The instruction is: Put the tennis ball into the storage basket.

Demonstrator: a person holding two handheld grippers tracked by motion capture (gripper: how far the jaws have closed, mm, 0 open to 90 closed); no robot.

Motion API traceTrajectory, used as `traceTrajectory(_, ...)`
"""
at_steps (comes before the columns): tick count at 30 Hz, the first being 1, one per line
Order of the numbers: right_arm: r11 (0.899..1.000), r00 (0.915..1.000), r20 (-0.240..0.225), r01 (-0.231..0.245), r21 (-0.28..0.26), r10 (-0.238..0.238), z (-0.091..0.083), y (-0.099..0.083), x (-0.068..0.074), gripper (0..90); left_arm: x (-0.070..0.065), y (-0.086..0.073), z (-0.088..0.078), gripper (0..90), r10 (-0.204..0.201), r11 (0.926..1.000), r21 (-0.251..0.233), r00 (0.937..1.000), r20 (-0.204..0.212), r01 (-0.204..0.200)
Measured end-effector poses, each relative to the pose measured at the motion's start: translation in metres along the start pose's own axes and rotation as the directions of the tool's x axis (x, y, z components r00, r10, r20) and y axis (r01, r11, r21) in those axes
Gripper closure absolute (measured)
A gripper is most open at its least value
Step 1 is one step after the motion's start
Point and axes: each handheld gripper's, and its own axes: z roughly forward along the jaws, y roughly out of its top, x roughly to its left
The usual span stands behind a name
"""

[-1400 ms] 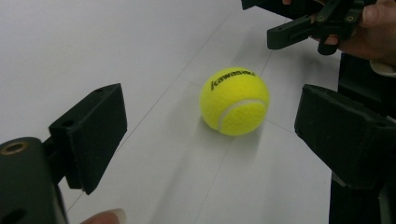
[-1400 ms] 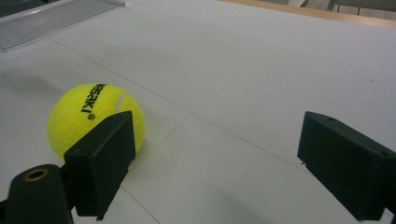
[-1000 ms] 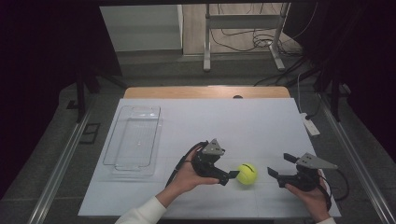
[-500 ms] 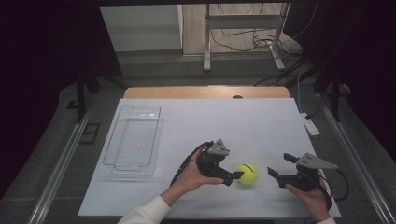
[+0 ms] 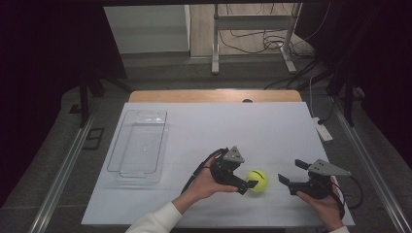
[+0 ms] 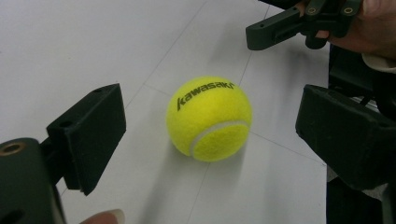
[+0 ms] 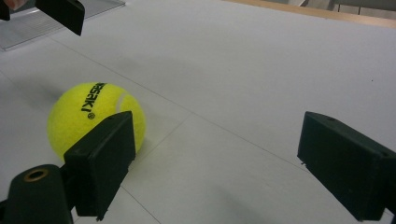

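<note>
High view: the left gripper (image 5: 251, 186) lies low over the white table (image 5: 272, 131), angled rightward, its forearm coming in from the bottom edge. Its jaws have just been opening and stand spread on either side of the yellow felt tennis ball (image 6: 209, 118) without touching it. The right gripper (image 5: 286, 174), just beside the ball, points left with jaws apart, holding nothing.

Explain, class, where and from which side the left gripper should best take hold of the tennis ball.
Probably across the middle of the tennis ball, at its widest: a round ball slips from any higher grip. The left gripper already faces it, jaws open to either side, not touching. Coming in low and level from the left in the high view suits it; the ball rests free on the white table.
</note>
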Motion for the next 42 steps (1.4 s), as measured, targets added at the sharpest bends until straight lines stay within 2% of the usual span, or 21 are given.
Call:
traceTrajectory(20, 1.000, 1.0000, 0.000, -0.007, 0.002, 0.007, 0.000, -0.001, -0.001, 11.6, -0.002, -0.001, 0.024, 8.7, 0.012, 0.9981, 0.060, 0.9999, 0.006, -0.013)
traceTrajectory(24, 1.000, 1.0000, -0.001, -0.008, 0.001, 0.008, 0.000, -0.001, -0.001, 11.6, -0.002, 0.000, 0.029, 8.2, 0.002, 0.9980, 0.063, 1.0000, 0.006, -0.002)
traceTrajectory(36, 1.000, 1.0000, -0.002, -0.007, -0.001, 0.007, 0.000, -0.001, -0.001, 11.6, -0.003, 0.003, 0.047, 6.6, 0.013, 0.9930, 0.117, 0.9999, -0.002, -0.012)
traceTrajectory(42, 1.000, 1.0000, -0.002, -0.007, 0.000, 0.007, 0.000, -0.001, -0.001, 11.6, -0.002, 0.003, 0.052, 6.6, 0.008, 0.9918, 0.127, 1.0000, -0.004, -0.007)
